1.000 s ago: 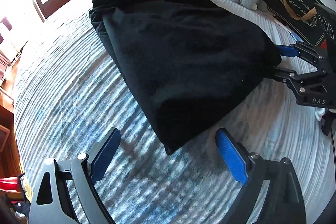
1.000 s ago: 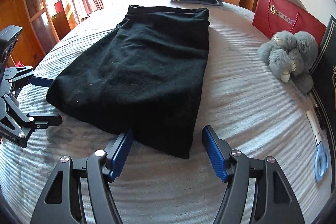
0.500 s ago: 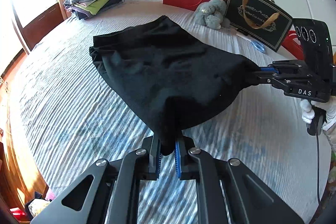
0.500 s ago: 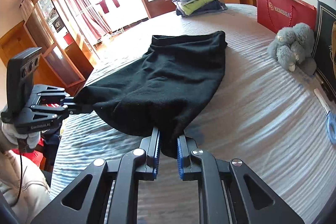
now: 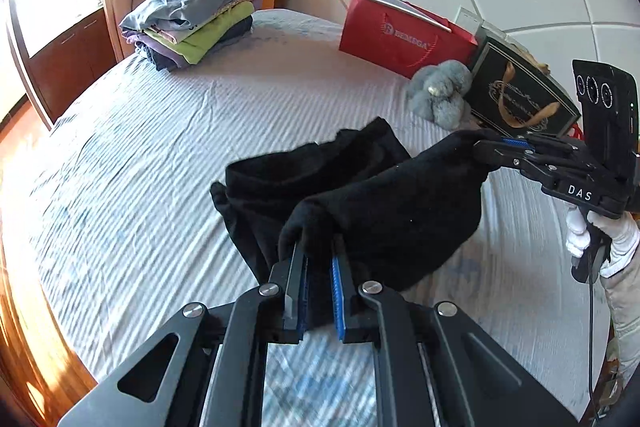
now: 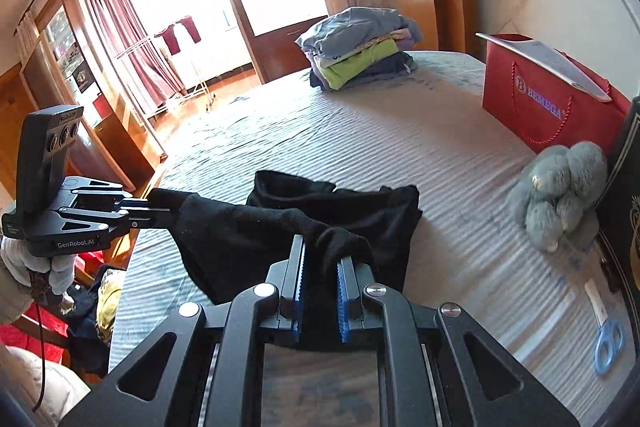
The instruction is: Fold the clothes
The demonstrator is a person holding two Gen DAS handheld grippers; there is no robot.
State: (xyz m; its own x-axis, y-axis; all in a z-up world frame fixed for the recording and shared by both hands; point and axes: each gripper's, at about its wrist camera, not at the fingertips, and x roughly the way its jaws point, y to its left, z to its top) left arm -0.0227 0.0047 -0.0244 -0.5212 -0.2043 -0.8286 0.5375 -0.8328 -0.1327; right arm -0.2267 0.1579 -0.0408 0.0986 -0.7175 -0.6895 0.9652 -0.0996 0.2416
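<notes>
Black bag (image 6: 624, 195) cut off at right edge, scissors (image 6: 608, 341) blurred.

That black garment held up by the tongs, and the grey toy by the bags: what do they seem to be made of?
The black garment looks like a soft, matte knit or fleece, perhaps cotton: it drapes limply and shows no shine. The grey toy looks like fluffy plush, probably synthetic fur: its outline is fuzzy.

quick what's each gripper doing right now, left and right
Left gripper: closed on a corner of the black garment, lifted off the bed.
Right gripper: closed on the garment's other near corner.
</notes>
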